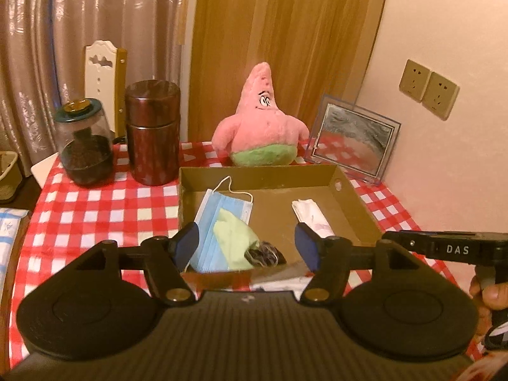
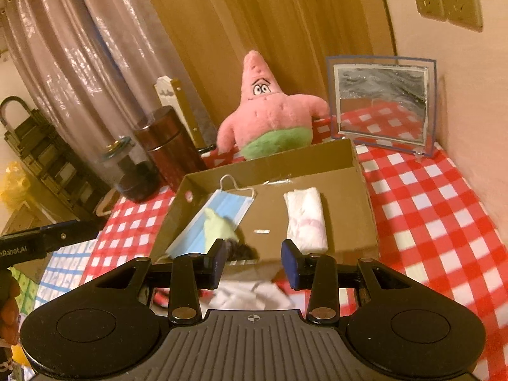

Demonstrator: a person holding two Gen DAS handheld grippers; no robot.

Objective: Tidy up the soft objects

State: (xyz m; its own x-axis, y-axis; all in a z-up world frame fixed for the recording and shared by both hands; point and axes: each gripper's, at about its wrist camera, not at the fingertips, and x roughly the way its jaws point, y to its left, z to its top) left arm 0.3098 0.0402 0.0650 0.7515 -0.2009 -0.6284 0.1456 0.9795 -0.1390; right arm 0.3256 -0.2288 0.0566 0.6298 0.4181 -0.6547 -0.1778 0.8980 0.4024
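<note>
An open cardboard box [image 1: 260,171] [image 2: 270,162] sits on a red checked tablecloth. In it lie a blue face mask [image 1: 216,216] [image 2: 222,209], a pale green cloth [image 1: 235,241] [image 2: 216,225] on the mask, a dark tangled piece [image 1: 265,254] [image 2: 243,250], and a folded white cloth [image 1: 312,219] [image 2: 306,222]. A pink star plush [image 1: 260,127] [image 2: 266,117] stands behind the box. My left gripper [image 1: 247,244] hovers open over the box's near edge, holding nothing. My right gripper [image 2: 255,262] is open and holds nothing. White fabric [image 2: 250,295] lies just below it, in front of the box.
A brown canister [image 1: 152,133] and a glass jar [image 1: 84,152] stand left of the box. A clear picture frame [image 1: 352,139] leans at the back right by the wall. A white chair back [image 1: 100,76] and curtains are behind the table.
</note>
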